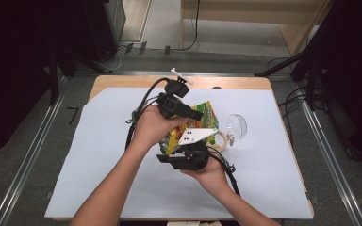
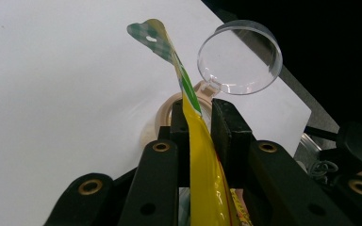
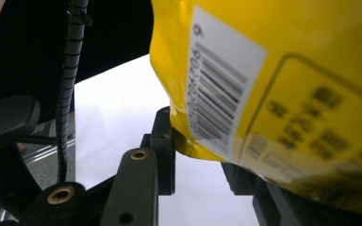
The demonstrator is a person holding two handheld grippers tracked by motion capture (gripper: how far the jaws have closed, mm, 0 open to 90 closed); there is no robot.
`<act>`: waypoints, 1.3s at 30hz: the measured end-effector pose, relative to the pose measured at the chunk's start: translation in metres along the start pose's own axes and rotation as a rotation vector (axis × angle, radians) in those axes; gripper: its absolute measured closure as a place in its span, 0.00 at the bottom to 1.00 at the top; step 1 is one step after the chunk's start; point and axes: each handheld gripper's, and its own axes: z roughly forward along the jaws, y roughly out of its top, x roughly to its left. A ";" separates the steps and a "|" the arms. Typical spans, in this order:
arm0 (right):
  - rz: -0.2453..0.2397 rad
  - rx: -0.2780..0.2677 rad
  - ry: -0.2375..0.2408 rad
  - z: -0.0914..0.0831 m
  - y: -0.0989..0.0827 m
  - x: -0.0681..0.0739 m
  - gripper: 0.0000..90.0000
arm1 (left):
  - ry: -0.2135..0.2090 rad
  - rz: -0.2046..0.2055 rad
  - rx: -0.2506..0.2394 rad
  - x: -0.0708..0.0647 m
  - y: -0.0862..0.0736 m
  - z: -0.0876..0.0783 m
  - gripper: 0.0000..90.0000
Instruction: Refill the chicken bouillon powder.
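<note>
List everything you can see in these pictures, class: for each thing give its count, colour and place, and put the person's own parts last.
Snack bag: one, yellow with green and a barcode on its back, held above the middle of the table between both grippers.
Clear cup: one, transparent, lying on its side on the white sheet, right of the bag.
Tape roll: one, beige, on the sheet beside the cup.
White sheet: one, covering most of the table.
Table: one, light wood, its edge showing at the far side.
Left gripper: one, black, jaws closed on the bag's thin edge.
Right gripper: one, black, jaws at the bag's lower corner.
Forearms and hands: two, entering from the bottom of the high view.
</note>
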 end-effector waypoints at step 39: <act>0.017 0.000 0.009 -0.001 0.002 -0.001 0.78 | -0.004 -0.009 0.006 0.001 0.002 0.001 0.88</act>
